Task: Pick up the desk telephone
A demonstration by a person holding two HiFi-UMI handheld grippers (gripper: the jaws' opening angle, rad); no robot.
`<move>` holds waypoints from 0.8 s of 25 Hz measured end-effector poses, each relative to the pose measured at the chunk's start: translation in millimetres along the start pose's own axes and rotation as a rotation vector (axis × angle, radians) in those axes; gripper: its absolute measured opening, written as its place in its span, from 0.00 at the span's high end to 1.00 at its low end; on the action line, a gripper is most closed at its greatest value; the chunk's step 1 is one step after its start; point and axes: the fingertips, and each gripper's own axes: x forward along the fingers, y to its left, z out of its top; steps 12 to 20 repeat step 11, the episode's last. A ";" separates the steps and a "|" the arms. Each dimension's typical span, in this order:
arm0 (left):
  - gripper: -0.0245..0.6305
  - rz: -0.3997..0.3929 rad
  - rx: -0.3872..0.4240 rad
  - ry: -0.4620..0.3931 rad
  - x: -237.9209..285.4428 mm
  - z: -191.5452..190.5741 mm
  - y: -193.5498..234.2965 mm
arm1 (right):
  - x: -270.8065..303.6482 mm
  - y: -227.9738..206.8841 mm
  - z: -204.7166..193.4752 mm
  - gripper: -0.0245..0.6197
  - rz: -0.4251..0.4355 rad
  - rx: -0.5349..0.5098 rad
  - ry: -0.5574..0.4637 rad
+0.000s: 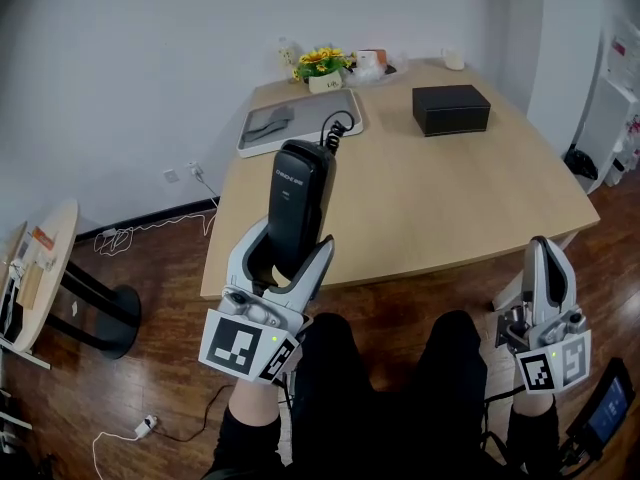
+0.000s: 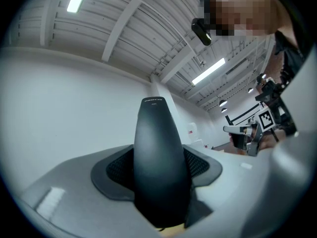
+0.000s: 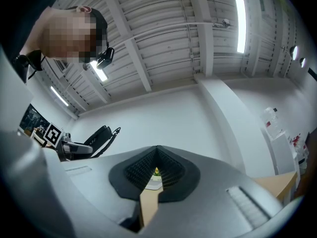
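Handset (image 1: 296, 203) is standing nearly upright in the air, just in front of the near edge of the table (image 1: 440, 198), with its lower end sitting between the 2 jaws of the left gripper (image 1: 290, 240). In the left gripper view the Handset (image 2: 158, 162) is filling the gap, and both pads are pressing on its sides, so this gripper is clenching it. A black coiled cord (image 1: 335, 128) is running from the top of the Handset back to the table beside a gray tray (image 1: 250, 140); something gray is lying in the tray, too unclear to name. Farther back on the table, a black box (image 1: 451, 109) is sitting well apart from the tray, and a small pot of yellow flowers (image 1: 320, 65) is standing near the far edge. The right gripper (image 1: 541, 248) is hanging off the table's near right side, well apart from the Handset. Its jaws are meeting at the tips with nothing between them. The person's dark-clad legs are showing between the 2 grippers, above a wooden floor (image 1: 160, 368).
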 end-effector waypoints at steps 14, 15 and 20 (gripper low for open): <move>0.56 -0.008 0.011 0.002 2.1 -2.0 -7.3 | -5.0 -3.8 -4.5 0.96 -0.001 0.006 0.000; 0.56 -0.008 0.011 0.002 2.1 -2.0 -7.3 | -5.0 -3.8 -4.5 0.96 -0.001 0.006 0.000; 0.56 -0.008 0.011 0.002 2.1 -2.0 -7.3 | -5.0 -3.8 -4.5 0.96 -0.001 0.006 0.000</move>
